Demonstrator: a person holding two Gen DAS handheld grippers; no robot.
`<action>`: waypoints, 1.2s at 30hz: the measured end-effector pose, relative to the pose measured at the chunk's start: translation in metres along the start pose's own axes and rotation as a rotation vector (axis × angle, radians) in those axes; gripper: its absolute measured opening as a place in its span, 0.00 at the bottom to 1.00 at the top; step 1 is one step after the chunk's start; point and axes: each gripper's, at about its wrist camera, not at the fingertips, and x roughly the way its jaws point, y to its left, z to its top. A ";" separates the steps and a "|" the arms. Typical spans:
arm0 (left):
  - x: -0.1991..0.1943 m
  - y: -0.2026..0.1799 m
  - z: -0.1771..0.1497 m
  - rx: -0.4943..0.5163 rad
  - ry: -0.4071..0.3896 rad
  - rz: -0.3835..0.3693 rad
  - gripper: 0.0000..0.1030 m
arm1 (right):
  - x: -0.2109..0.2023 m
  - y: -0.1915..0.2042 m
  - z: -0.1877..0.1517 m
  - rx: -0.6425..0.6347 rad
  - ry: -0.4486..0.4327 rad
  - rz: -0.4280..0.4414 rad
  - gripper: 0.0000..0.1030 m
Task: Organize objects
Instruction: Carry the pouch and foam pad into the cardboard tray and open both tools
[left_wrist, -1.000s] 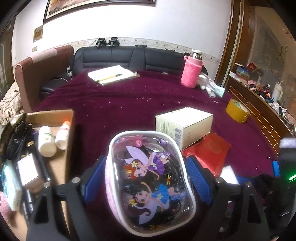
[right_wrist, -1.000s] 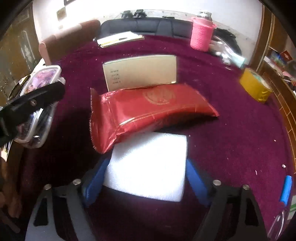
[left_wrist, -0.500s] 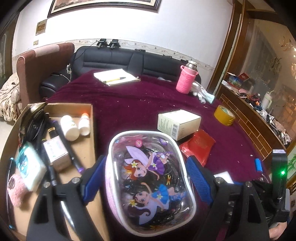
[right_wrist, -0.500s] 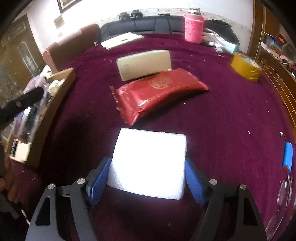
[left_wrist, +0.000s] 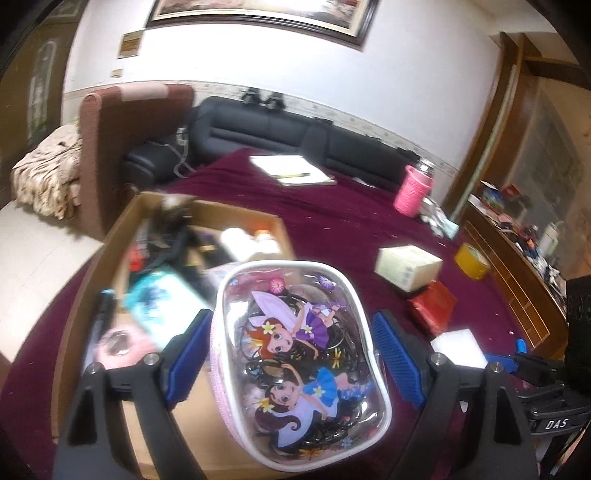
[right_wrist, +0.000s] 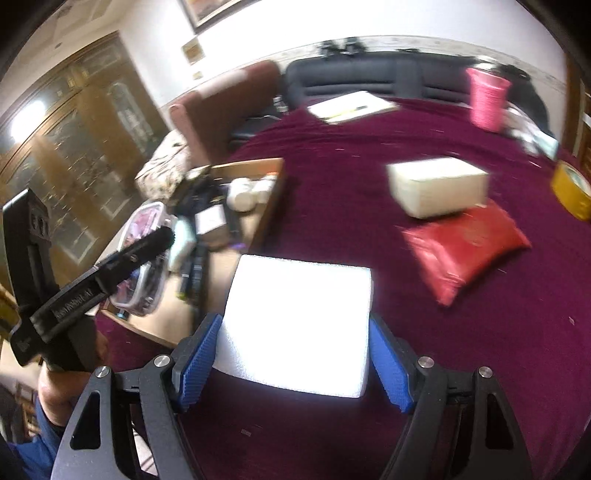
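Two grippers clamp loads, pouch (left_wrist: 299, 354) and foam block (right_wrist: 295, 321), beside crowded cardboard tray (left_wrist: 122, 229).

My left gripper (left_wrist: 291, 358) jaws spread wide, clamped on load, tilted down. Right gripper (right_wrist: 293, 360) same: wide, pads gripping, pitched down, just right of left.

Fairy pouch (left_wrist: 299, 354) above cardboard tray (left_wrist: 122, 236)
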 end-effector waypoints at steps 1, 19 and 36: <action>-0.002 0.006 -0.001 -0.008 -0.004 0.010 0.83 | 0.005 0.010 0.004 -0.020 0.001 0.003 0.80; -0.006 0.099 -0.008 -0.153 0.000 0.110 0.84 | 0.082 0.102 0.008 -0.205 0.042 0.029 0.81; 0.010 0.092 -0.010 -0.109 0.045 0.130 0.84 | 0.100 0.108 -0.004 -0.257 0.077 0.016 0.84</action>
